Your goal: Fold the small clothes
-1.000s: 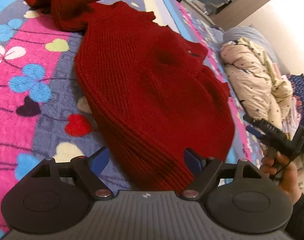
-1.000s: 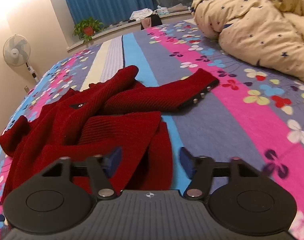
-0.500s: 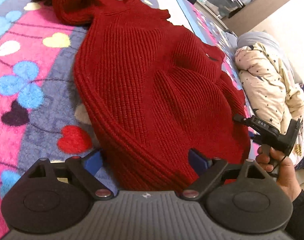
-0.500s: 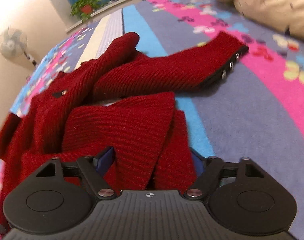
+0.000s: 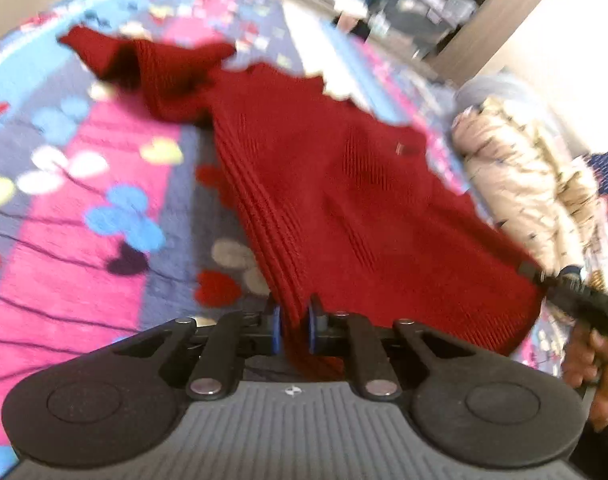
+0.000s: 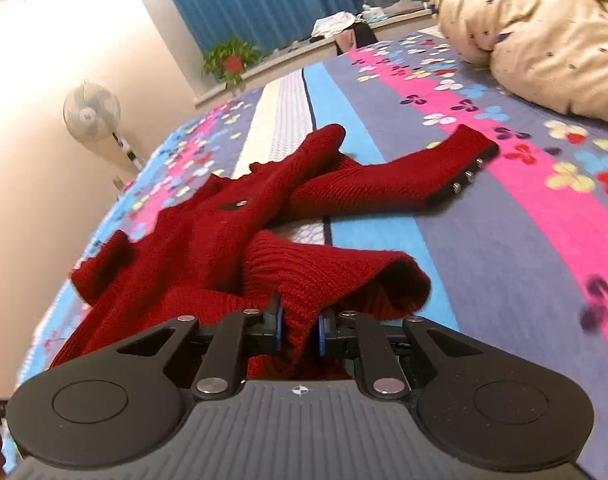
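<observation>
On the bed covered by a flowered pink, blue and grey striped blanket (image 6: 516,248), the broad stretch to the right of the dark red ribbed knit sweater (image 6: 208,240) lies bare and open to pass over. Farther right, a heaped cream quilt with small dark stars (image 6: 544,36) blocks that side. One sleeve with metal studs at its cuff (image 6: 388,188) lies across the middle. In the left wrist view, bare blanket (image 5: 84,208) opens left of the sweater (image 5: 344,200); the right hand-held gripper (image 5: 584,304) and the hand holding it (image 5: 596,364) stand at the sweater's right corner, the quilt (image 5: 524,184) close behind.
</observation>
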### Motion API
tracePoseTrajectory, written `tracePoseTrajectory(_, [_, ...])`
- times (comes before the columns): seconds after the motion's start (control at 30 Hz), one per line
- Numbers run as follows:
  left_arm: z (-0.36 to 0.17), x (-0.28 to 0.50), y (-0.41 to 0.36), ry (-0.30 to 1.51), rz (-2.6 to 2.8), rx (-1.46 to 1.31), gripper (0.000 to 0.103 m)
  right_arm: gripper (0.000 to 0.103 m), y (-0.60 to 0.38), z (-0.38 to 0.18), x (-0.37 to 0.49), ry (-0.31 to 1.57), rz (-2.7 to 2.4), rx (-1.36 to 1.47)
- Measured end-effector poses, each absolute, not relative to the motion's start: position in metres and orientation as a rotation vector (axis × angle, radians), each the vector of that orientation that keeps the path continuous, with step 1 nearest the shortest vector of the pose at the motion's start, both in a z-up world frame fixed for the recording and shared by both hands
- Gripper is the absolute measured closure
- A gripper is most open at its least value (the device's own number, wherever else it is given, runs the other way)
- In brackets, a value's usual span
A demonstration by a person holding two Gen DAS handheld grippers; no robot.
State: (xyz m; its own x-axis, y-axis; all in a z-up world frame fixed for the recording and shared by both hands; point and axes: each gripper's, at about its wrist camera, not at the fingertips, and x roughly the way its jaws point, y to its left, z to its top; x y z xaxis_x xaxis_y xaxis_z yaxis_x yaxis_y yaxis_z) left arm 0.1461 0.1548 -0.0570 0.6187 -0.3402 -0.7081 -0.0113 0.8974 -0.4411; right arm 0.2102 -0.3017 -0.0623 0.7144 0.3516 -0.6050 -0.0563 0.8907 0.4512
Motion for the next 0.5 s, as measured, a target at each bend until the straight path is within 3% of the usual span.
tracePoseTrajectory(0.13, [-0.051, 0.117, 0.202, 0.918, -0.132, -0.468, 0.091, 0.088, -0.296, -0.054, 0.158, 0.818, 0.253, 0.359])
tracePoseTrajectory(0.3, [-0.072, 0.104, 0.223, 1.089, -0.112, -0.409, 0.09, 0.084, -0.28, -0.083, 0.114, 1.079, 0.438, 0.144])
tracePoseTrajectory(0.33, [-0.075, 0.103, 0.223, 1.112, -0.101, -0.392, 0.087, 0.083, -0.283, -0.083, 0.112, 1.066, 0.423, 0.123])
tracePoseTrajectory(0.37, [-0.078, 0.101, 0.225, 1.124, -0.093, -0.392, 0.084, 0.074, -0.289, -0.082, 0.111, 1.043, 0.394, 0.118])
tracePoseTrajectory(0.4, [-0.079, 0.101, 0.227, 1.128, -0.091, -0.406, 0.075, 0.061, -0.3, -0.081, 0.114, 1.018, 0.348, 0.138])
tracePoseTrajectory(0.43, [-0.079, 0.101, 0.229, 1.125, -0.092, -0.422, 0.066, 0.058, -0.31, -0.082, 0.116, 1.0, 0.302, 0.166])
tracePoseTrajectory(0.5, [-0.078, 0.105, 0.231, 1.115, -0.098, -0.447, 0.063, 0.057, -0.33, -0.085, 0.126, 0.978, 0.186, 0.226])
